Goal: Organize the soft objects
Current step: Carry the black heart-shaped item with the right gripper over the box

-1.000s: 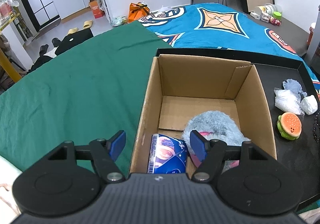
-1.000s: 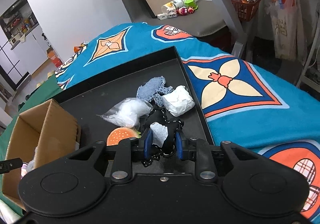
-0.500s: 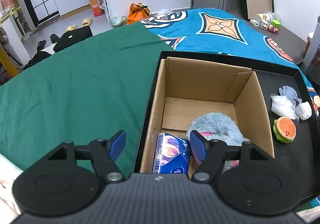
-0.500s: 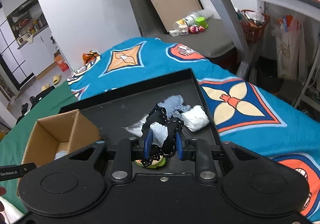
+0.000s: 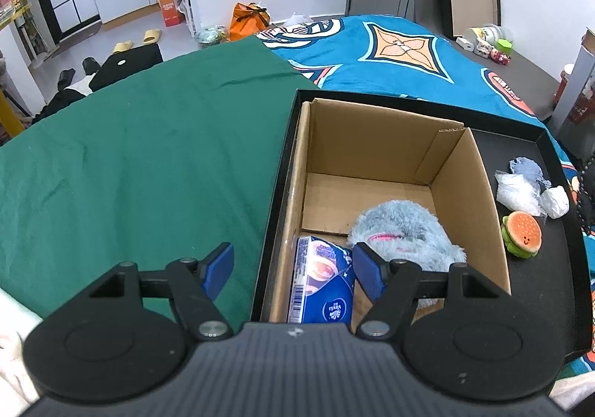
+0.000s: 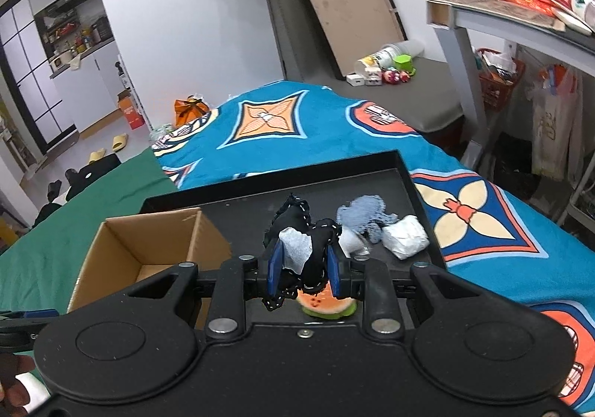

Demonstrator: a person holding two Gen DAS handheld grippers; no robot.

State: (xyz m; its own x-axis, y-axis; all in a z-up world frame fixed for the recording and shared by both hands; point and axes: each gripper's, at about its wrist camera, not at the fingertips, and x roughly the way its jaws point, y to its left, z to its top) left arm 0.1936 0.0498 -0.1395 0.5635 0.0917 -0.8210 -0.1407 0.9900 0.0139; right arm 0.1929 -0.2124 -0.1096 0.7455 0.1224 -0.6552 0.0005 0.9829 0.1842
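One black pouch (image 6: 314, 249) between right tongs (image 6: 303, 273)

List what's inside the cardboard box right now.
Cardboard box holds a grey-blue plush toy and a blue tissue pack. The near floor behind the left gripper is hidden.

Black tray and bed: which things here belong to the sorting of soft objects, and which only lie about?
Job: cardboard box, grey plush and tissue pack inside it; black soft toy in the right gripper; burger toy, blue cloth, white bundle.

Lying about: slippers, orange bag, green cloth.
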